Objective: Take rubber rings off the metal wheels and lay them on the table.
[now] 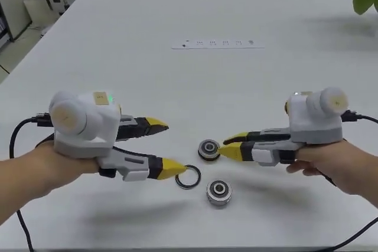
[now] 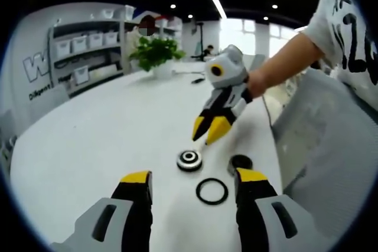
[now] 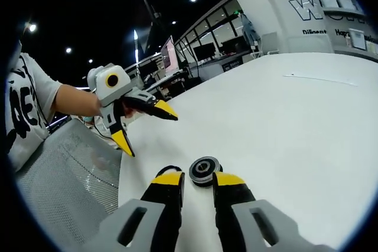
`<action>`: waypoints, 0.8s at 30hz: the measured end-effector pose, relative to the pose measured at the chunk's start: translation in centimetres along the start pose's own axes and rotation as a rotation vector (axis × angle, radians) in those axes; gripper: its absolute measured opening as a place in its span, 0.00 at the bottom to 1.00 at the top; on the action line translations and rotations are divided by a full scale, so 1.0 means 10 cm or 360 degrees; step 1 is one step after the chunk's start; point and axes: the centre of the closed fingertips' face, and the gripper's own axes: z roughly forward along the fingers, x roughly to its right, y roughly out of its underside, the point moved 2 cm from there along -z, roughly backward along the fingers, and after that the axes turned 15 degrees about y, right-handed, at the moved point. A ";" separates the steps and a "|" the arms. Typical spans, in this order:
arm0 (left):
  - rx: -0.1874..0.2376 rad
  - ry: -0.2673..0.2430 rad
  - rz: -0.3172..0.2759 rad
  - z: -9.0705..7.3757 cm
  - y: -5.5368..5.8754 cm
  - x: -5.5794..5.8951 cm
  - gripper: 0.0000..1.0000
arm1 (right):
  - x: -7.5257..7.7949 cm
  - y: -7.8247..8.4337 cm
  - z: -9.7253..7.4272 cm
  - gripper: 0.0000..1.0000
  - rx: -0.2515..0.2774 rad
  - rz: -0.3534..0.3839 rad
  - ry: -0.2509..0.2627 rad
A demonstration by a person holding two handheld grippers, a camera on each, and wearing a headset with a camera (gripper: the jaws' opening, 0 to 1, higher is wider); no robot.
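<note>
**One ring on the tabletop, right tool at the next wheel**

A loose rubber ring (image 1: 188, 177) lay flat on the tabletop (image 1: 177, 75), just in front of the left tool (image 1: 165, 146). The jaws of this tool stood wide open and held nothing. In the left gripper view the ring lay between its two tips, which fits a ring already laid down.

The right tool (image 1: 225, 146) had its jaws only a little apart. Its tips were just beside the dark-rimmed wheel (image 1: 208, 149), probably to catch the ring on it. Whether they touched it, I could not tell.

The second wheel (image 1: 219, 192) lay nearer the person, close to the loose ring. Its rim looked like bare metal, so I judge the ring came from it.
</note>
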 end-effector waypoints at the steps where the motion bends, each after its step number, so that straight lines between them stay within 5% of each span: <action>1: 0.0000 0.0001 -0.0003 0.01 0.00 -0.01 0.57 | 0.00 0.00 0.00 0.16 -0.0001 -0.0012 0.0002; 24: -0.0021 0.0049 -0.0075 0.31 0.08 -0.13 0.48 | 0.11 0.18 0.13 0.17 -0.0077 -0.0217 0.0042</action>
